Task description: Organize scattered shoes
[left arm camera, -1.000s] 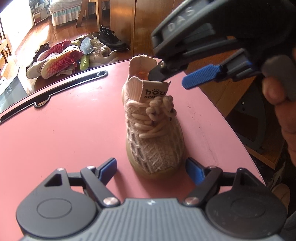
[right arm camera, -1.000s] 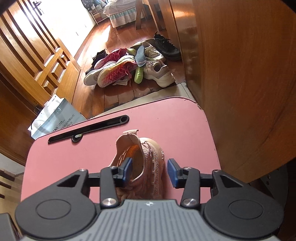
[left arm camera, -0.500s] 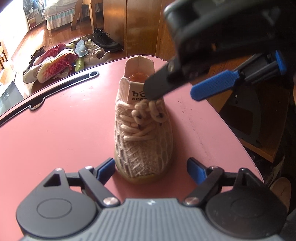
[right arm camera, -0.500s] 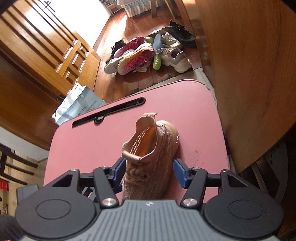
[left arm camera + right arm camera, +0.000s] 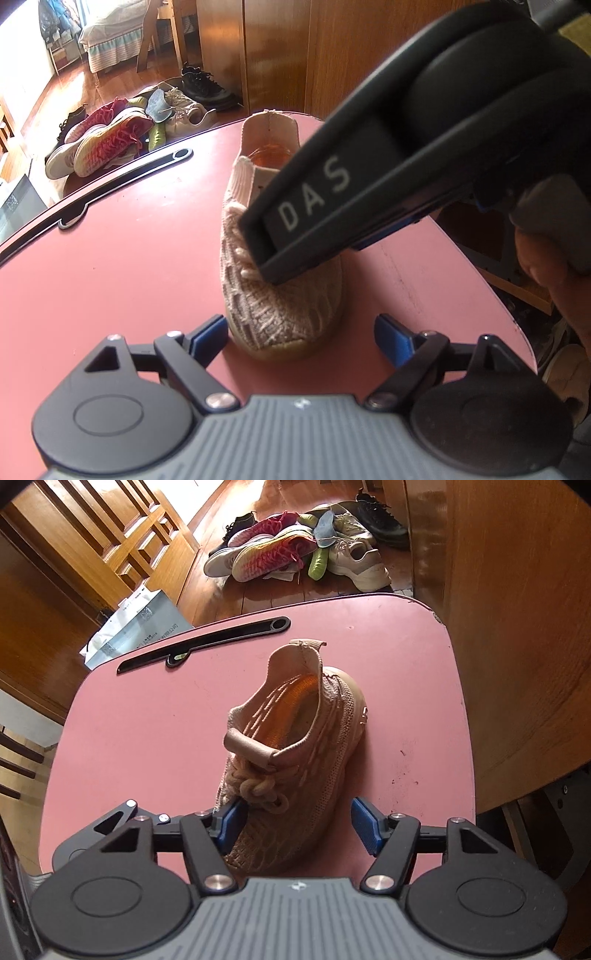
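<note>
A beige knit sneaker [image 5: 280,295] stands upright on the pink table [image 5: 129,258], toe pointing at the left wrist camera. My left gripper [image 5: 301,336] is open, and the toe sits just inside its blue pads without touching them. The black housing of the right tool [image 5: 369,177] crosses above the laces and hides the tongue. In the right wrist view, my right gripper [image 5: 297,825] is open and straddles the sneaker [image 5: 295,760] at the forefoot. Its left pad [image 5: 231,823] is against the knit side, its right pad [image 5: 364,825] stands apart.
A pile of several shoes [image 5: 295,550] lies on the wooden floor beyond the table. A black slotted handle [image 5: 207,642] runs along the table's far edge. A wooden cabinet [image 5: 517,627] stands close on the right, a white bag [image 5: 136,627] on the left. A hand [image 5: 546,258] holds the right tool.
The right gripper has slid from the sneaker's heel forward over the laces to the forefoot, its jaws opening wider. The left gripper has closed in on the toe.
</note>
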Demonstrator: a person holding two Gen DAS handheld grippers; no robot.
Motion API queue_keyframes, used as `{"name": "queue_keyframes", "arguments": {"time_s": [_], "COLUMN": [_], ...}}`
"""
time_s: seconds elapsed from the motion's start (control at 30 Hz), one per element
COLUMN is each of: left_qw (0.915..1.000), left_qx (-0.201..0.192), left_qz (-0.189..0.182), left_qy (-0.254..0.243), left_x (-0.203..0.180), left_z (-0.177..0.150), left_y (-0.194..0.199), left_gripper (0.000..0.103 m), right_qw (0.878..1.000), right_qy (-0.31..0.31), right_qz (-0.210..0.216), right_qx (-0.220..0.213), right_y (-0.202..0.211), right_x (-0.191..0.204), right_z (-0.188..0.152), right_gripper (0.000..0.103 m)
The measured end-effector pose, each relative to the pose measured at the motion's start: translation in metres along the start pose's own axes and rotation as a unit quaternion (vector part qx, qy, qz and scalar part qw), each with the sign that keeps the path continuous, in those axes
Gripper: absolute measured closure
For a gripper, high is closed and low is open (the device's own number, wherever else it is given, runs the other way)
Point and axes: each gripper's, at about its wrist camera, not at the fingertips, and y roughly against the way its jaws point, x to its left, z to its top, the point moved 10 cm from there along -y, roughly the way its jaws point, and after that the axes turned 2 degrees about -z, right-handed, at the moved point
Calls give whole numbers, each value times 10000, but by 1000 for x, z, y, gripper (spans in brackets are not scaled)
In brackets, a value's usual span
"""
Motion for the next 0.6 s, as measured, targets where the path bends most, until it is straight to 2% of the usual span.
{"name": "queue_keyframes", "arguments": {"time_s": [0.27, 0.6], "left_qw": [9999, 9995], "left_qx": [-59, -147], "left_qz": [-105, -222], "left_qy": [2, 158], "left_x": [-4, -10], "left_z": [6, 22], "left_y": [-5, -15], "left_gripper": [18, 18], "right_qw": [9987, 9955], "right_qy": [289, 391], "right_qz": [-203, -516], "right_qx": [-360, -695], "right_y": [3, 2], "right_x": [-2, -5], "right_z": [18, 32], "right_gripper": [64, 65]}}
